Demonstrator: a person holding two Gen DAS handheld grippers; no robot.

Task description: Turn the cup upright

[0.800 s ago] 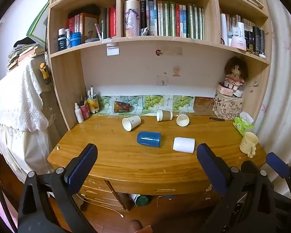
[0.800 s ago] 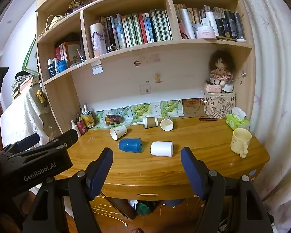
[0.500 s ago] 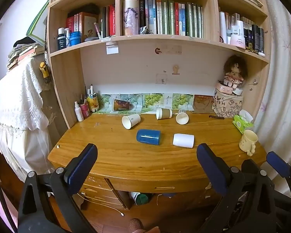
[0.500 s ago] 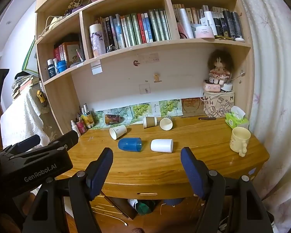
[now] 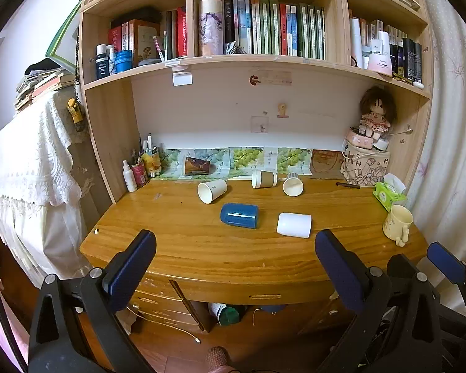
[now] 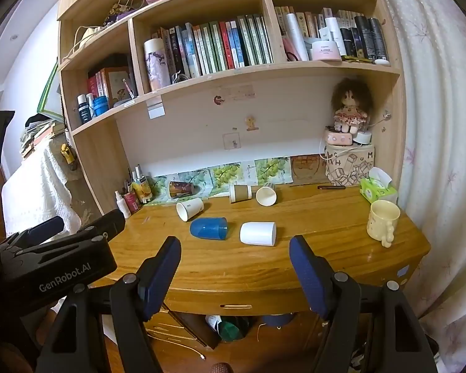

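Note:
Several cups lie on their sides on the wooden desk (image 5: 202, 248): a blue cup (image 5: 239, 215) (image 6: 208, 228), a white cup (image 5: 294, 225) (image 6: 258, 233), a white paper cup (image 5: 211, 190) (image 6: 189, 209), a brown-sleeved paper cup (image 5: 264, 179) (image 6: 239, 193), another white paper cup (image 5: 293, 185) (image 6: 266, 195) and a dark patterned cup (image 5: 196, 165) (image 6: 180, 189). My left gripper (image 5: 234, 269) and right gripper (image 6: 235, 275) are both open and empty, held in front of the desk's near edge, well short of the cups.
A cream mug (image 5: 397, 226) (image 6: 383, 222) stands upright at the desk's right end beside a green tissue pack (image 5: 389, 193). Bottles and pens (image 5: 139, 168) crowd the back left corner. A patterned box with a doll (image 5: 366, 161) sits at the back right. Bookshelves hang above.
Both views have tilted slightly upward and the desk sits a little lower in frame. The cups have not moved and both grippers stay open.

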